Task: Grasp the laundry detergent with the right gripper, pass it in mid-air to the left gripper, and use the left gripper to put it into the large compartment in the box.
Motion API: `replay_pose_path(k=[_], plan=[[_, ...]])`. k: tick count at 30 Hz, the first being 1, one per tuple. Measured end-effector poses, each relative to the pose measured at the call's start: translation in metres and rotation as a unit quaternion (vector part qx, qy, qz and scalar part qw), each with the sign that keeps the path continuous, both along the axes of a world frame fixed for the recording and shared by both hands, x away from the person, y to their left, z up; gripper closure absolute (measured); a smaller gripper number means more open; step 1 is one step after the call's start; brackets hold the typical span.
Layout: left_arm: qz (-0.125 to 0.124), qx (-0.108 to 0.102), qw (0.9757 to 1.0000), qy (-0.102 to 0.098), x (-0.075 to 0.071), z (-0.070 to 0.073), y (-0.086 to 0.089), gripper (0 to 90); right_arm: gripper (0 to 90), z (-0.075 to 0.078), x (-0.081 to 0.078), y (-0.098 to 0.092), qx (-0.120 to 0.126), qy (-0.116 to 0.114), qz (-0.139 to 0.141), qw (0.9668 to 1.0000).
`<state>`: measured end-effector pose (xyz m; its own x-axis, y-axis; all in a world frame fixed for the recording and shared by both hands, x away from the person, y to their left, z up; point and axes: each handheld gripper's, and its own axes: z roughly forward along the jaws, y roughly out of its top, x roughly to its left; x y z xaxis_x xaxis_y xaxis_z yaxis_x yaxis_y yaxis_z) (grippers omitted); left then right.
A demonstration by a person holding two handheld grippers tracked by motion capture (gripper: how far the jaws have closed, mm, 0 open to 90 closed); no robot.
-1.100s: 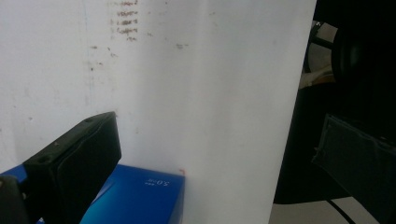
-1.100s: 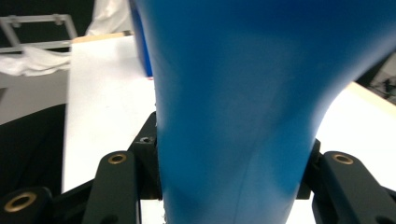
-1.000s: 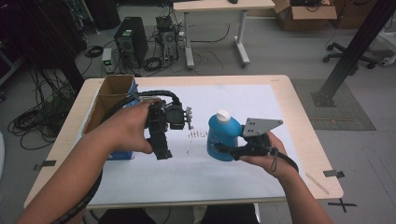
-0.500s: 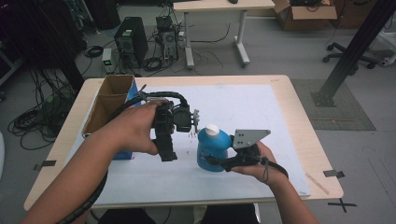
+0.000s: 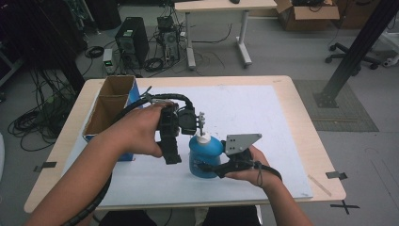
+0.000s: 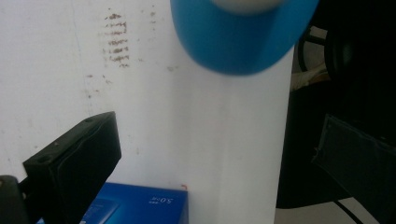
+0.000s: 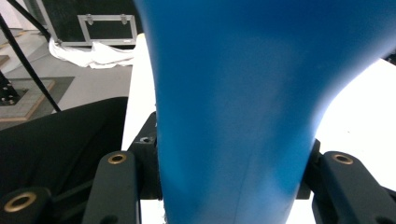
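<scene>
**Bench inventory: bottle in right claw, left claw above it**

1. Box (image 5: 109,109): open cardboard, blue outer side, at the bench's left edge. Its blue side also shows at the bottom of the left gripper view.
2. Bench (image 5: 291,117): pale wood top, covered by a white sheet (image 5: 244,113) with dark smudges.
3. Left claw (image 5: 200,121): held in the left hand (image 5: 141,129), raised above the sheet just right of the box, right over the bottle's cap. Jaws stand apart with nothing between them; the left gripper view shows bare sheet in the gap.
4. Bottle (image 5: 205,155): blue, white cap (image 5: 203,137), upright near the sheet's front middle, between the two hands.
5. Right claw (image 5: 207,165): held in the right hand (image 5: 247,165), reaching in level from the right. Jaws clamp the bottle's lower body from both sides, as the right gripper view shows.
</scene>
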<state>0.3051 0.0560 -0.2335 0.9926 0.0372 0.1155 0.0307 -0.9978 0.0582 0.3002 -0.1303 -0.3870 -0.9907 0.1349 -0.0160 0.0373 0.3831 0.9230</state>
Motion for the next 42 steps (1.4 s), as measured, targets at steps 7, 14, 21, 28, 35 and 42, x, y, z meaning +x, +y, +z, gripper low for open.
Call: replay_pose_path(k=[7, 14, 21, 28, 35, 42], plan=[[-0.007, 0.005, 1.0000, -0.001, -0.001, -0.001, -0.004, 0.2, 45.9, -0.003, 0.000, 0.015, -0.001, -0.001, 0.015, 0.9999], [-0.010, 0.004, 0.9999, 0.003, -0.003, -0.001, -0.006, 0.2, 45.8, -0.005, 0.000, 0.025, -0.006, 0.001, 0.023, 0.9997], [-0.015, 0.008, 0.9998, 0.008, -0.005, -0.005, -0.010, 0.2, 45.8, -0.006, 0.001, 0.033, -0.005, 0.002, 0.026, 0.9997], [-0.024, 0.014, 0.9996, 0.010, -0.006, -0.011, -0.012, 0.2, 45.8, -0.005, 0.002, 0.040, -0.002, 0.000, 0.028, 0.9996], [-0.027, 0.018, 0.9994, 0.006, -0.006, -0.013, -0.014, 0.6, 45.8, -0.004, 0.002, 0.044, -0.004, -0.001, 0.030, 0.9995], [-0.034, 0.020, 0.9992, 0.008, -0.005, -0.016, -0.014, 5.1, 45.8, -0.003, 0.003, 0.046, -0.003, -0.003, 0.029, 0.9996]])
